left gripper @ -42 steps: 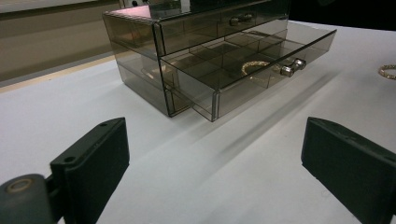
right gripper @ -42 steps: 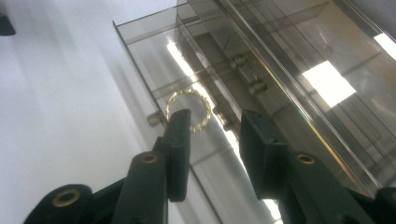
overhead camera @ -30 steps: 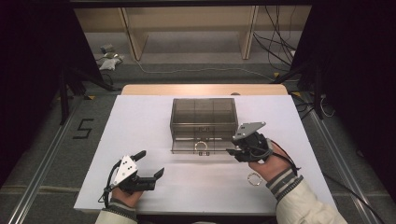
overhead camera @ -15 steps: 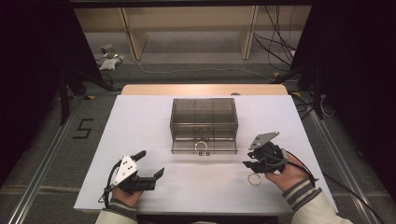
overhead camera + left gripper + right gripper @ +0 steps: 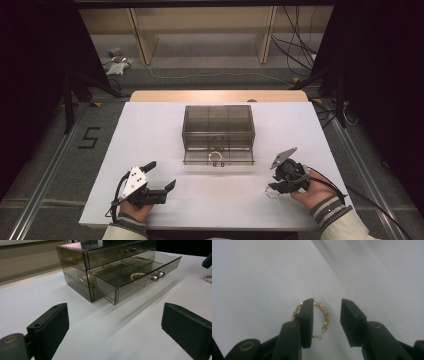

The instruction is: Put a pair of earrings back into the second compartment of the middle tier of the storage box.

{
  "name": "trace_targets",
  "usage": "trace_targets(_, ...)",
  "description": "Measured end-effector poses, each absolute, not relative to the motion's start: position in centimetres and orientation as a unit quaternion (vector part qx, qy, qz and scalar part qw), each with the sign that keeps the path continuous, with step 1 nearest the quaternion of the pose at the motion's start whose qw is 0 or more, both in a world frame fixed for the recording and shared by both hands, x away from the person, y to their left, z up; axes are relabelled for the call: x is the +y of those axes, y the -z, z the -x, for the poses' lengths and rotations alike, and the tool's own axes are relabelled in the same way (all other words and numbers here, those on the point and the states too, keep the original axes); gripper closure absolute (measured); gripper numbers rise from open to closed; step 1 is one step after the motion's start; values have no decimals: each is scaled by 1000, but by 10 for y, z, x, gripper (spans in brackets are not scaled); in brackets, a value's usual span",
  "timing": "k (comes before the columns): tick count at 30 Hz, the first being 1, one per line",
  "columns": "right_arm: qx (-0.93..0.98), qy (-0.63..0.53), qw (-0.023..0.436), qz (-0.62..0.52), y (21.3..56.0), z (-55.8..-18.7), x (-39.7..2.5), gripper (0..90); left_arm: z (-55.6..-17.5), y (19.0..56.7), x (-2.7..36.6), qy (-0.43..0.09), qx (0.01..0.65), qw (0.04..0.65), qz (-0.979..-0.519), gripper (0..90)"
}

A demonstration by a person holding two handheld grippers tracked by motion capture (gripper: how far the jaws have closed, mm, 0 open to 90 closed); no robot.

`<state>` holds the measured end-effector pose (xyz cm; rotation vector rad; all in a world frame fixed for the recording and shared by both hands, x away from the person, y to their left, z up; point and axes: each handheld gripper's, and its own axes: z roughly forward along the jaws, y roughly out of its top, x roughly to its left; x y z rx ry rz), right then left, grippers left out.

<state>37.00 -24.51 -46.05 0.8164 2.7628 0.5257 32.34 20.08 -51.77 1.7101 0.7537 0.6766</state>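
A smoky clear drawer box [image 5: 218,120] stands mid-table with its lower drawer [image 5: 218,156] pulled out. A gold bracelet [image 5: 215,156] lies in that drawer, behind the two knobs [image 5: 157,276]. A second gold bracelet [image 5: 272,193] lies on the white table at the front right. My right gripper [image 5: 276,184] hangs low over it, open, with its jaws astride one side of the bracelet [image 5: 327,316]; the left finger [image 5: 307,315] covers part of the ring. My left gripper [image 5: 161,175] rests open at the front left, with bare table between its jaws [image 5: 115,327].
The white table top [image 5: 150,130] ends in a wooden strip [image 5: 215,96] at the back. Beyond it are shelf legs and cables on the floor. A "5" is marked on the floor at the left [image 5: 89,137].
My right gripper has moved from the drawer's front, right and toward the table's near edge, down onto the bracelet on the table. The left gripper has stayed put.
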Motion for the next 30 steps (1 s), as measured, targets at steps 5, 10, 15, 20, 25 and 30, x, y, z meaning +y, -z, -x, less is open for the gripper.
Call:
trace_targets(5, 942, -161, 89, -280, 469, -373, -248, 666, -323, 518, 201, -285, 317, 546, -721, 73)
trace_targets(10, 944, -148, 79, -283, 475, -374, -250, 692, -323, 518, 200, -285, 318, 546, -721, 73)
trace_targets(15, 944, -150, 71, -286, 476, -376, -253, 738, -323, 518, 200, -285, 318, 546, -721, 73)
trace_targets(20, 941, -158, 69, -291, 477, -377, -256, 843, -323, 518, 200, -285, 318, 545, -721, 73)
trace_targets(25, 941, -157, 77, -291, 477, -374, -254, 865, -323, 518, 200, -285, 318, 545, -721, 73)
trace_targets(30, 943, -153, 82, -286, 477, -372, -252, 868, -323, 518, 200, -285, 317, 545, -721, 73)
